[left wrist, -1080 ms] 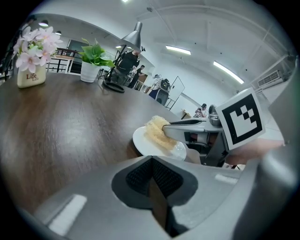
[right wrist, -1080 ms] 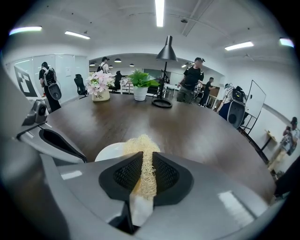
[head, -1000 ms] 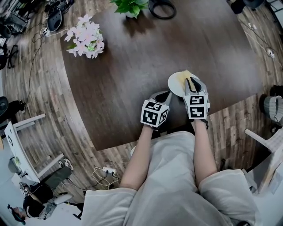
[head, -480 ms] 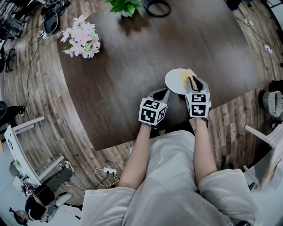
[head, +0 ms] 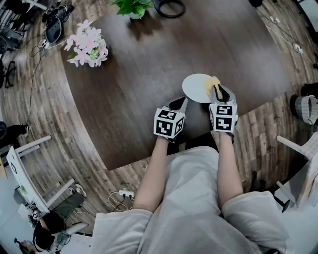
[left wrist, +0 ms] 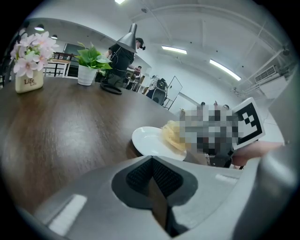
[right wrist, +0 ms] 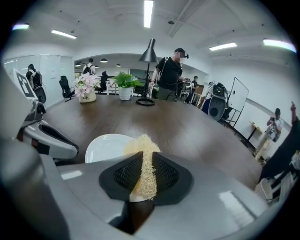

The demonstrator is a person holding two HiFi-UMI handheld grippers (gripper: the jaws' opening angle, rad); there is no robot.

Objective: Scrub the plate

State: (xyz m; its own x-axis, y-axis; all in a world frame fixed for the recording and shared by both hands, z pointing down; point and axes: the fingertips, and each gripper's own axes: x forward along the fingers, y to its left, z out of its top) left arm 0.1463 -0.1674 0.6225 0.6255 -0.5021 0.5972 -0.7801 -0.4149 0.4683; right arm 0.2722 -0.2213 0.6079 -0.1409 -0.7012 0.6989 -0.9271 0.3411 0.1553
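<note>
A white plate (head: 195,88) lies on the dark wooden table (head: 149,74) near its front edge. My right gripper (head: 218,92) is shut on a yellow mesh scrubber (head: 213,81), which rests on the plate's right side. In the right gripper view the scrubber (right wrist: 146,164) stands pinched between the pads, with the plate (right wrist: 105,146) just beyond on the left. My left gripper (head: 180,104) is shut with nothing in it, just left of the plate's near rim. Its own view shows the plate (left wrist: 150,140) and scrubber (left wrist: 172,135) ahead of the left gripper (left wrist: 152,174).
A vase of pink flowers (head: 87,43) stands at the table's far left, with a green potted plant (head: 131,7) and a black lamp base (head: 169,7) at the far edge. The table's front edge (head: 198,136) runs just under my grippers. People stand beyond the table.
The head view has drifted a little. The scrubber in my right gripper sits slightly nearer the plate's right rim. The left gripper keeps its place beside the plate.
</note>
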